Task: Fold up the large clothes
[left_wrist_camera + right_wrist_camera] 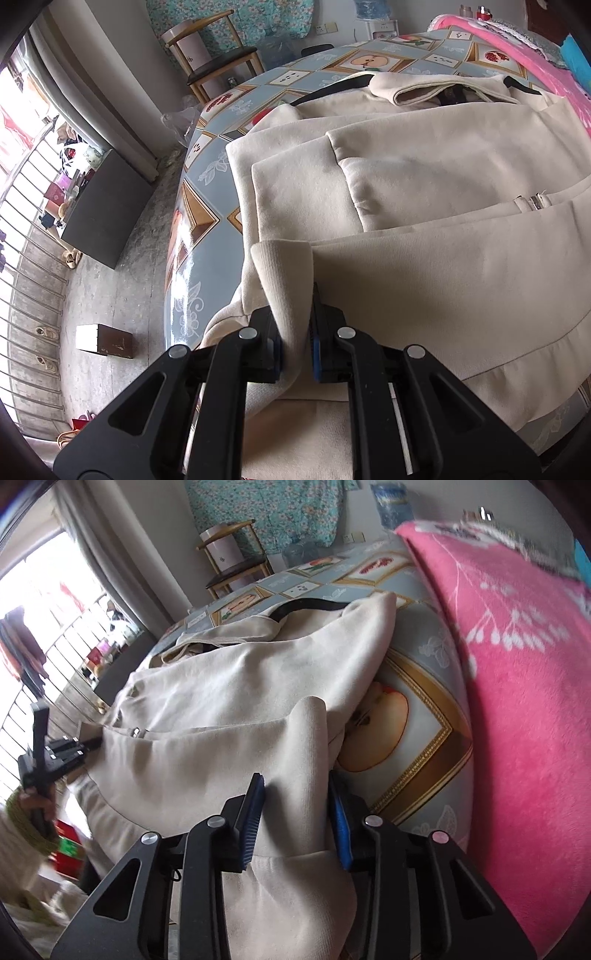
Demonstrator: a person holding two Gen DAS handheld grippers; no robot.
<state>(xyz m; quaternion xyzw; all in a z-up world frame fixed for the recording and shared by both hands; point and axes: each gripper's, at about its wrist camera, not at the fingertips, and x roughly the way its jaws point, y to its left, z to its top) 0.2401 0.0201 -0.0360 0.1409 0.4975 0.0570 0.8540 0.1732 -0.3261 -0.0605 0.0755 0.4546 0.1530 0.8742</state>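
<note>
My left gripper (295, 332) pinches the cream coat's (424, 184) hem; my right gripper's (295, 805) pads press its bunched edge.

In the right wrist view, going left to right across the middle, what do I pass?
Left tool held by a hand → cream coat → apple-print tablecloth → pink blanket.

cream coat (424, 192), fruit-print blue tablecloth (207, 258), pink white-sprigged blanket (517, 701).
</note>
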